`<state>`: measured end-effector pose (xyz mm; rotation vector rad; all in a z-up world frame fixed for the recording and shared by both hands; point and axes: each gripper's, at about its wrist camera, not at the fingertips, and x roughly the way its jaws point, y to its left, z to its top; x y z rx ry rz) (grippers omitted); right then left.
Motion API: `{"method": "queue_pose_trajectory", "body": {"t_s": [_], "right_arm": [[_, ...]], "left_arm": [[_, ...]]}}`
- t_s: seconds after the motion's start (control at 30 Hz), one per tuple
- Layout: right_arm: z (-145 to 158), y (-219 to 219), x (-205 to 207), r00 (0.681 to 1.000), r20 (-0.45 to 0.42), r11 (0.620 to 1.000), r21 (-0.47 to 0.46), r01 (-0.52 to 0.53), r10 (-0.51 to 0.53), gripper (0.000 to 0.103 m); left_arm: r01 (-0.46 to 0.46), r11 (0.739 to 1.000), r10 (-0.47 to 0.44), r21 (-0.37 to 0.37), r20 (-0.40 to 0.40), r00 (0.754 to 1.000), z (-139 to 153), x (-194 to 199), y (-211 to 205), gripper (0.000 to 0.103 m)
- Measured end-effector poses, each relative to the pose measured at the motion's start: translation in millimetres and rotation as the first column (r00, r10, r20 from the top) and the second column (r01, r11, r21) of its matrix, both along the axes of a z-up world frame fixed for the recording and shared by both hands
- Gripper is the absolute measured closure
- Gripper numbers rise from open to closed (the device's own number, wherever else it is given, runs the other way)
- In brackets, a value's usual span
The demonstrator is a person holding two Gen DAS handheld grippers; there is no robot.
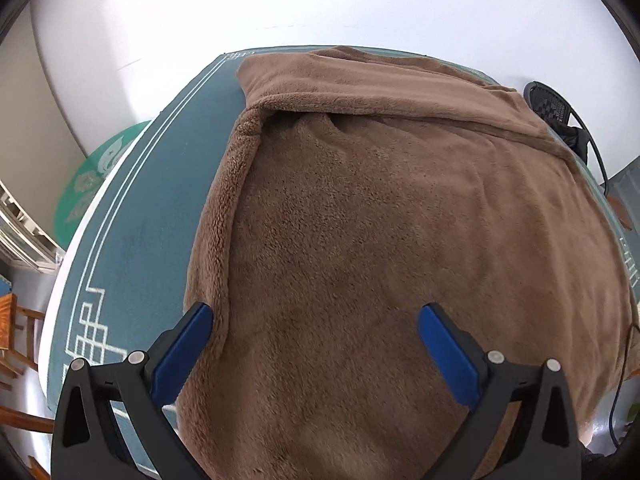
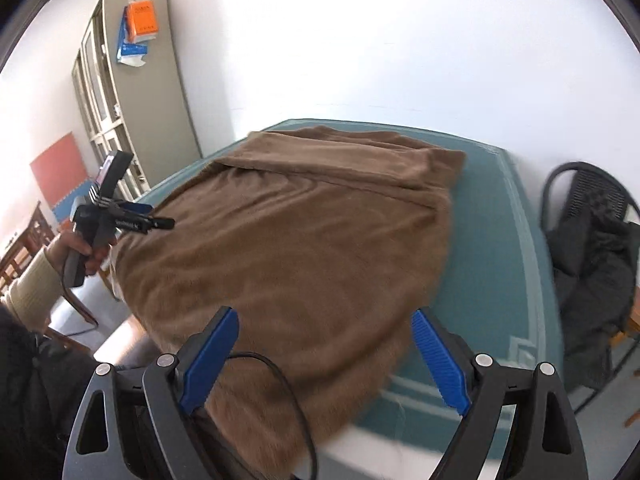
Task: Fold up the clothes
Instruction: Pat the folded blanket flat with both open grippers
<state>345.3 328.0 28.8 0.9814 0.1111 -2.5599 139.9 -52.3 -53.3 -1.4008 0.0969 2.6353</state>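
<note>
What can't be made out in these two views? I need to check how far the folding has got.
- Brown fleece garment, left wrist view: near hem cut off by the bottom edge and the left gripper.
- Same garment, right wrist view: near part blurred; its kind unclear.
- Layers beneath the far fold: hidden by the top layer.
- Table: mostly covered.
- Dark heap on the chair: unidentifiable.

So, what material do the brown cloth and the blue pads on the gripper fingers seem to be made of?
The brown cloth looks like plush fleece: a short, fuzzy, matte pile with a thick soft rolled edge. The blue pads look like moulded plastic or rubber; fine ridges run across their faces in the right wrist view. Which of the two it is, the pictures leave open.
</note>
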Motion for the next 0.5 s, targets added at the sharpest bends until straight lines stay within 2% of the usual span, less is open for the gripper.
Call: {"method": "queue_pose_trajectory", "body": {"t_s": [0.2,0.33,0.5], "right_arm": [[12,39,39,0.997,-0.007,0.989,-0.131,0.072,-0.074,0.013],[-8,33,40,0.996,0.046,0.991,-0.107,0.077,-0.072,0.013],[-24,21,44,0.996,0.094,0.994,-0.106,0.006,0.004,0.013]], "left_arm": [[0.007,1.000,-0.007,0.001,-0.011,1.000,-3,10,9,0.000],[0.015,1.000,-0.015,0.022,0.006,1.000,-8,11,15,0.000],[0.011,1.000,-0.011,0.014,0.001,1.000,-8,17,14,0.000]]}}
